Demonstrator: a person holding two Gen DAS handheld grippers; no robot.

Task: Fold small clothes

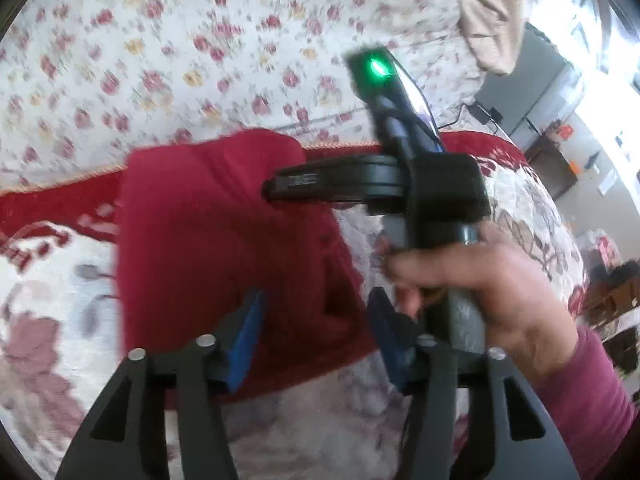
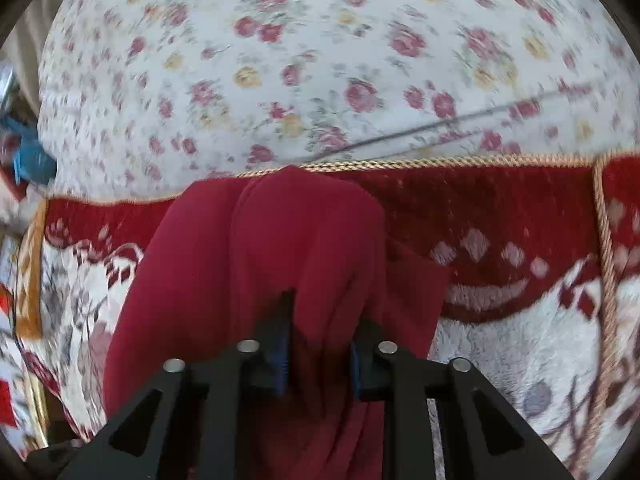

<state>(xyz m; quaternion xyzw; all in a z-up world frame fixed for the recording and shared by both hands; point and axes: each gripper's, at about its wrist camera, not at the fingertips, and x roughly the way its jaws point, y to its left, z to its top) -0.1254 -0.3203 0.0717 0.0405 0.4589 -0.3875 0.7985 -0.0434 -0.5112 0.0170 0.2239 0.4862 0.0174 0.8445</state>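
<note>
One limp, light red garment bunches between the right gripper's pinching pads, best held by its edge, while the left gripper gapes empty just above it.

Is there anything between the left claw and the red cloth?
Nothing visible. The left claw stands open right over the red cloth. The right claw grips the same cloth, off to the side.

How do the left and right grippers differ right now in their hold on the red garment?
The left gripper stands open, its fingers apart and pressing nothing; the right gripper is closed on a fold of the red garment. The left stands wide, the right narrow. Both point down over the garment and have blue pads.
</note>
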